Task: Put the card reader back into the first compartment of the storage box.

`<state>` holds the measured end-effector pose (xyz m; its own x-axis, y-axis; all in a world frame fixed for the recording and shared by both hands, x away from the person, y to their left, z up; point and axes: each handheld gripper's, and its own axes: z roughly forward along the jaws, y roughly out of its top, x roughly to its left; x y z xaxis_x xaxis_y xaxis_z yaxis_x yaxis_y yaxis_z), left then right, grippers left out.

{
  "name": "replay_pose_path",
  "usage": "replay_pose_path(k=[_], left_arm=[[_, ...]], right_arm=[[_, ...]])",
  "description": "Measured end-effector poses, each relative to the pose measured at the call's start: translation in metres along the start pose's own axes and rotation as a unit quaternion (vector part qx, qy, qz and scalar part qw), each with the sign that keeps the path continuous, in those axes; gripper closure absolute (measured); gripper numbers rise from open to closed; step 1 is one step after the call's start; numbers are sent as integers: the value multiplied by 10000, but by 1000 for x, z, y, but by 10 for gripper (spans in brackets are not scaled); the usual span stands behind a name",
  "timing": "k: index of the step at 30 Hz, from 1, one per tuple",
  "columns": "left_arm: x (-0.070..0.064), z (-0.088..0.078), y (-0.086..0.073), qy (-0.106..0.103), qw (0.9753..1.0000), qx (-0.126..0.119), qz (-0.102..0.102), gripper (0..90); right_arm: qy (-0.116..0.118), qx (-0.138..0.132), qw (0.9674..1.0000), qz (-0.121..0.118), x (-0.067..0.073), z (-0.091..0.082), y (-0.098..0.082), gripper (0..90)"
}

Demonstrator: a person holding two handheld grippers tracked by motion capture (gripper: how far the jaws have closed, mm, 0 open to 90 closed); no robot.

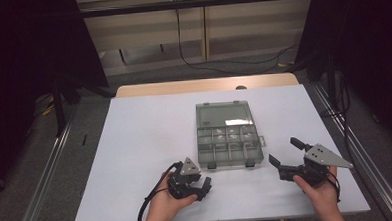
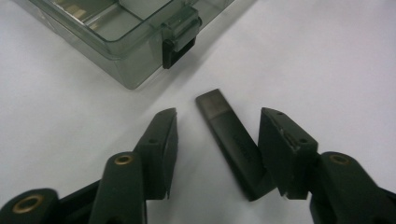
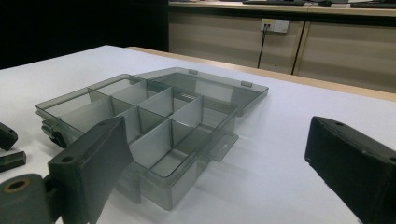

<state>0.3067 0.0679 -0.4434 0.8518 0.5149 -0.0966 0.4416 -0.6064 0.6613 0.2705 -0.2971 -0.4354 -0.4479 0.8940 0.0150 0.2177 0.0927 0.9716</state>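
We see a small dark flat bar (image 2: 232, 140) lying on the white counter (image 1: 145, 142), between the two jaws of the left hand-held gripper (image 2: 219, 116). The jaws stand half apart and do not press on the bar yet: the right jaw is touching or almost touching its near end, and the left jaw is a little apart from it. The long axis of the bar runs away from this hand-held gripper and leans a bit to the left, so it is not quite parallel to the jaws. Beyond the bar, ahead and to the left, we see the corner of the open clear box (image 2: 126, 42) with its black latch (image 2: 180, 44).

The right hand-held gripper (image 1: 286, 159) stands wide apart with nothing in it, well away from the bar, on the other side of the box. So the left hand (image 1: 168, 204) is the nearer one, and we judge that the next move is a closing of its jaws across the short side of the bar.
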Motion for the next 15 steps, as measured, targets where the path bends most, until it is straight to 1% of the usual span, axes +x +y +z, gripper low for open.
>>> replay_pose_path(k=[1, 6, 8, 11, 13, 15], left_arm=[[0, 0, 0, 17, 10000, 0, 30, 519], [2, -2, 0, 26, 10000, 31, -6, 595], [2, -2, 0, 43, 10000, 35, 12, 618], [-1, -1, 0, 115, 9998, 69, 132, 665], [-3, -1, 1, 135, 9998, 103, 140, 683], [-2, -1, 1, 77, 9999, 85, 56, 724]], right_arm=[[-7, 4, 10000, -8, 0, 0, 0, 61], [-21, -10, 10000, -48, 1, 0, 0, 69], [-22, -35, 10000, -64, 1, -1, 1, 71], [-34, 8, 10000, -51, 1, 0, 0, 71], [-36, 10, 10000, -44, 0, 0, 0, 71], [-39, 20, 10000, -48, 0, 0, 0, 70]])
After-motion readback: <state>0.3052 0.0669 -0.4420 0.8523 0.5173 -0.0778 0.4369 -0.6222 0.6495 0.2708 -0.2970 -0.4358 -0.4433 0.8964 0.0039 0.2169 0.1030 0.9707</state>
